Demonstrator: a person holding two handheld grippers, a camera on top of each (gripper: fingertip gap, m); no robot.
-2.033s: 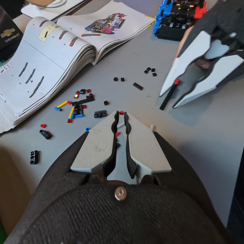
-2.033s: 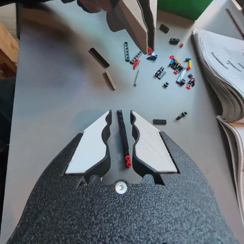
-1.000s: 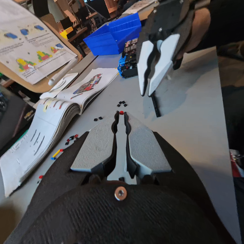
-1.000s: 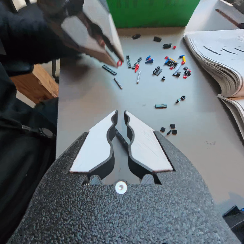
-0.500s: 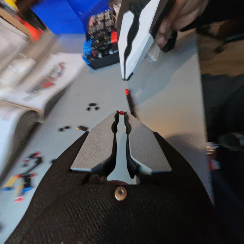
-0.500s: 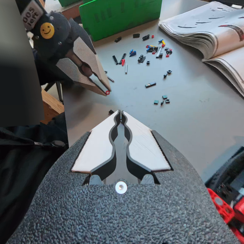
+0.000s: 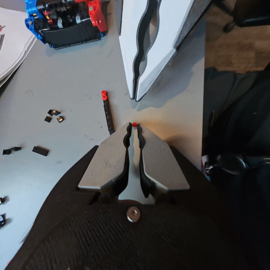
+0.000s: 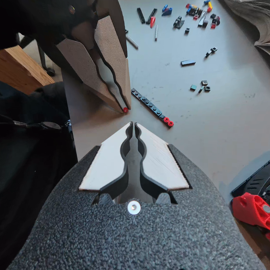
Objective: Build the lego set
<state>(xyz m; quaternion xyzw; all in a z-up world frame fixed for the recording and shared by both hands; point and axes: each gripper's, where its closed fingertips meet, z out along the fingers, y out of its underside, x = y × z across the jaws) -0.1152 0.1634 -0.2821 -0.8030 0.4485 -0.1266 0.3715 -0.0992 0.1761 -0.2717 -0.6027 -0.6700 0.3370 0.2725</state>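
My left gripper [image 7: 134, 124] is shut on a small red round stud [image 7: 134, 124] at its fingertips; it also shows in the right wrist view [image 8: 125, 109], low over the grey table. A long black plate [image 7: 108, 115] with two red studs [image 7: 103, 94] on one end lies flat on the table, just left of my left gripper; it also shows in the right wrist view [image 8: 147, 102]. My right gripper [image 8: 133, 124] is shut and empty, tips near the table to the right of the plate; it shows in the left wrist view [image 7: 135, 99].
The part-built black, blue and red model [image 7: 67, 24] stands at the back. Small black tiles [image 7: 54, 115] and several loose coloured parts [image 8: 197, 13] lie scattered. An open instruction book [image 7: 13, 48] lies at the left. The table edge [image 7: 203, 116] is close on the right. The grippers are tip to tip, or close to it. The open instruction book [image 7: 13, 48] lies around 25 centimeters away from my right fingertips.
My right gripper let go of the black plate, which now lies on the table, and closed empty. My left gripper carried the red stud over beside the plate and came down low.
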